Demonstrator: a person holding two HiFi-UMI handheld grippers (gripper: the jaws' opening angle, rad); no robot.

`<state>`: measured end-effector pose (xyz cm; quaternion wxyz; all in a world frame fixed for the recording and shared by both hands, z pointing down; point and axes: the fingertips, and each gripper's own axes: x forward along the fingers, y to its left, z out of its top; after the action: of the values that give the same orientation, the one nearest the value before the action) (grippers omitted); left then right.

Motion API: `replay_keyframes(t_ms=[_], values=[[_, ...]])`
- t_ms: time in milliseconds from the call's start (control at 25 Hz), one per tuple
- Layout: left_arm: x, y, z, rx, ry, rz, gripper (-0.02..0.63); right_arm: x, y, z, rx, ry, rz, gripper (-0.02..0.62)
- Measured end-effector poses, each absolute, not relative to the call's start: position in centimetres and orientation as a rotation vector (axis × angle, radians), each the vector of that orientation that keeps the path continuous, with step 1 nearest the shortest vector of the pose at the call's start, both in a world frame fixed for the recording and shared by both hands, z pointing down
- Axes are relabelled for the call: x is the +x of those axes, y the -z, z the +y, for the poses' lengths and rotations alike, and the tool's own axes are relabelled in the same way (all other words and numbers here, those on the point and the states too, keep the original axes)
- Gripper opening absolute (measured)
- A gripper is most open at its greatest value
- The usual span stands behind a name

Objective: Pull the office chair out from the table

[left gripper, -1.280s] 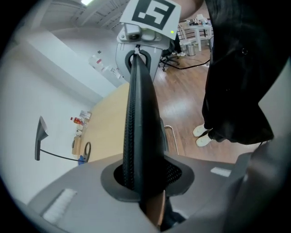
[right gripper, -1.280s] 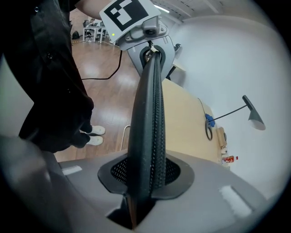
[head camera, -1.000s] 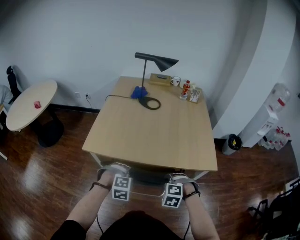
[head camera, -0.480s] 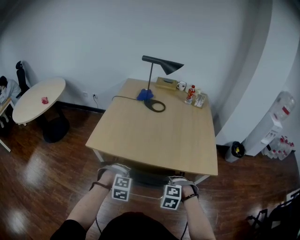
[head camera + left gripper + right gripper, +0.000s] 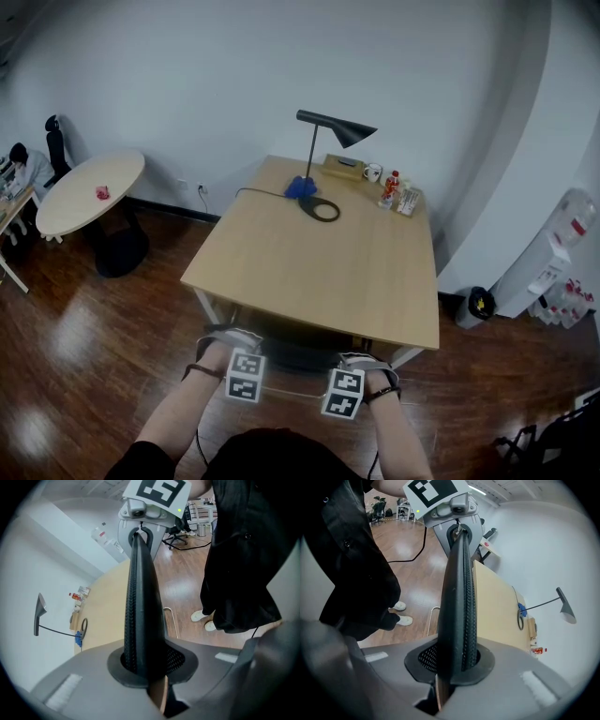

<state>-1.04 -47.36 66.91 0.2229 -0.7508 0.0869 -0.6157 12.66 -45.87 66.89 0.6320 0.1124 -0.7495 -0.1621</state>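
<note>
Left tool [image 5: 144,667] and right tool [image 5: 457,665] both clamping the top rim of the backrest [image 5: 140,597]. Their jaws have just been closing, and the mesh rim is filling each slot. Office chair [image 5: 291,354] sitting tucked under the near edge of the bench [image 5: 319,262].

Judgement: should be drawing both hands back evenly and level, so the chair is coming straight and the rim is not slipping.

Tool views are showing the bite. Only the head view is showing the tuck and the lamp [image 5: 336,128].
</note>
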Motion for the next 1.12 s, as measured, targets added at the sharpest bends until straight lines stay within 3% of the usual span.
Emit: replay_keyframes(t_ms=[1120], values=[[-2.1,-66.5,-34.4,-2.088,1.691,0.131,0.041,11.4,-66.5,-32.1,0.304,0.241,-1.709,0.052]])
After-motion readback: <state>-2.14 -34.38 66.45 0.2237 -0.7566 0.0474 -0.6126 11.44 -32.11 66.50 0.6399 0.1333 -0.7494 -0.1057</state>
